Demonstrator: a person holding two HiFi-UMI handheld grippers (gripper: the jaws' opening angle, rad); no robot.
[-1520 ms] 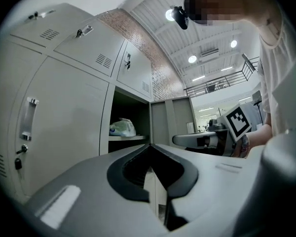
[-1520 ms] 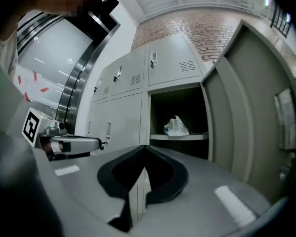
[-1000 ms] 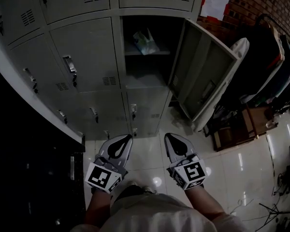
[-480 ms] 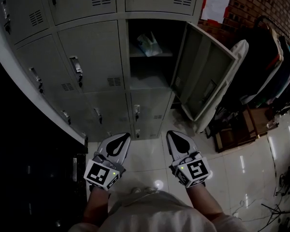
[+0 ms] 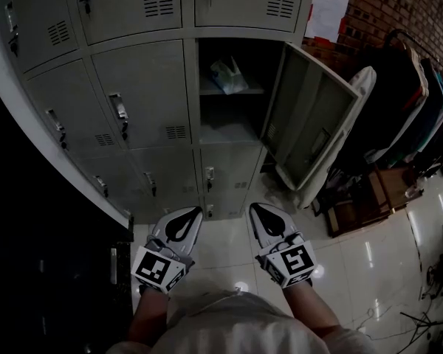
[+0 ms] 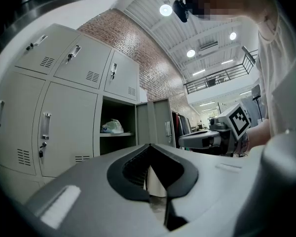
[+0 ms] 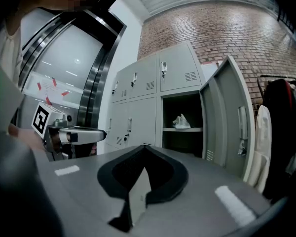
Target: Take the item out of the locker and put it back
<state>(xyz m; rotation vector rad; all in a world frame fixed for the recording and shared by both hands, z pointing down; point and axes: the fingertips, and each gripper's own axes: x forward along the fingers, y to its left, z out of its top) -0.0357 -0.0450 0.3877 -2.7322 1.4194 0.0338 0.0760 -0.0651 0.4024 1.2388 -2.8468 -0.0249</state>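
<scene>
The item, a pale crumpled plastic bag (image 5: 227, 76), lies on the shelf of the open locker (image 5: 229, 127); it also shows as the bag (image 6: 112, 127) and the bag (image 7: 181, 121) in the gripper views. The locker door (image 5: 310, 124) stands swung out to the right. My left gripper (image 5: 195, 211) and right gripper (image 5: 254, 206) are side by side low over the floor, well short of the locker and pointing at it. Both are shut with nothing in them: left gripper (image 6: 149, 146), right gripper (image 7: 144, 146).
Closed grey lockers (image 5: 125, 102) fill the wall left of and above the open one. A dark panel (image 5: 44, 271) stands at the left. To the right are hanging garments (image 5: 421, 102), a pale board (image 5: 354, 102) behind the door and a wooden crate (image 5: 358, 205) on the glossy tiles.
The head view has tilted, so the lockers sit lower and further right in the picture. Both grippers stay shut and side by side in about the same place.
</scene>
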